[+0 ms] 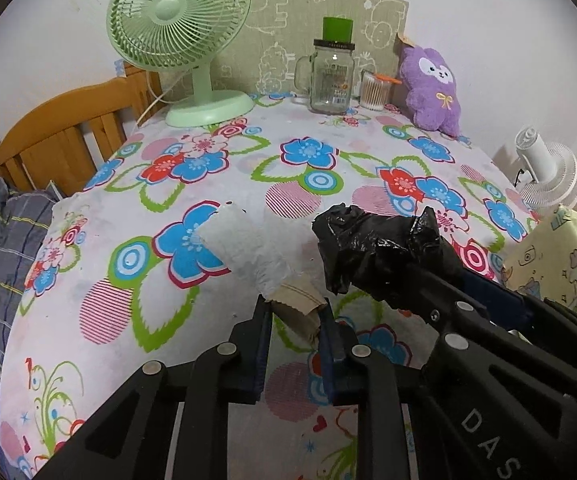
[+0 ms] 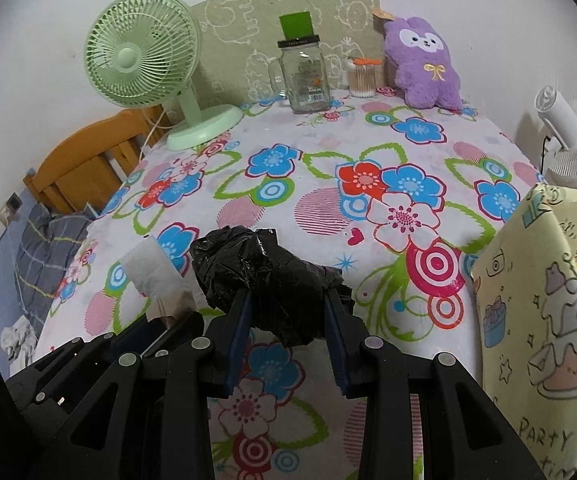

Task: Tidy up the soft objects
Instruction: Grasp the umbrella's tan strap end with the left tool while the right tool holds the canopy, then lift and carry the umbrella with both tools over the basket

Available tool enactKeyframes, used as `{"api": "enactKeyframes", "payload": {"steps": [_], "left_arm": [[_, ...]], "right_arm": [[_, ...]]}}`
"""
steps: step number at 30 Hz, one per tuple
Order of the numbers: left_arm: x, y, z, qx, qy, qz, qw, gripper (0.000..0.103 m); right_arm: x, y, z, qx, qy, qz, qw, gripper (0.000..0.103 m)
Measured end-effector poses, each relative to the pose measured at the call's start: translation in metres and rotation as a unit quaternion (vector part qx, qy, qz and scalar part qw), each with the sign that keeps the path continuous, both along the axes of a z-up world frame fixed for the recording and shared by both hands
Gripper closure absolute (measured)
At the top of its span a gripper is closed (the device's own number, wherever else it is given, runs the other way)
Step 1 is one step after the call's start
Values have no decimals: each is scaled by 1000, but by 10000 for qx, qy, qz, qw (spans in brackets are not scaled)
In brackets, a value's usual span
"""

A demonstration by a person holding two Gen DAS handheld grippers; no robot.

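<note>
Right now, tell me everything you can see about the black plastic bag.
The black plastic bag is a thin, glossy, crinkled film scrunched into a loose wad. The right gripper is shut on it, its blue-padded fingers pressing on both sides, and holds it above the floral tablecloth, apparently clear of the cloth. Crumpled ends bulge forward past the fingertips and a fold hangs below them. To its left the left gripper holds a white and tan paper piece; whether the bag touches that is unclear.

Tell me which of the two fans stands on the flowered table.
The green fan, at the table's back left. The white fan stands off its right edge.
</note>
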State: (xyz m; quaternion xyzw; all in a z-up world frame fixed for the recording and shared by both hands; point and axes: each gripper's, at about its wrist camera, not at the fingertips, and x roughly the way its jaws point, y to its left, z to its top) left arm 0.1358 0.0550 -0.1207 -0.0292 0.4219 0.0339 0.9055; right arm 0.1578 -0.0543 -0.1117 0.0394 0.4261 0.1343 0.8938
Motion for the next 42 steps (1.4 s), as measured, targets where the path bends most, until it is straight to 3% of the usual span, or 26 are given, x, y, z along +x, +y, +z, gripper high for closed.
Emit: {"api": "enactKeyframes", "payload": {"steps": [18,42], "left_arm": [[-41,-3,38,95,-424,51,9990,83],[-89,-20,95,198,-1034,-95,9944,83]], "right_arm": [[-39,3,40,-121,-396,328,9986,64],[-92,-14,100,-34,-1005,316,9944,64]]}}
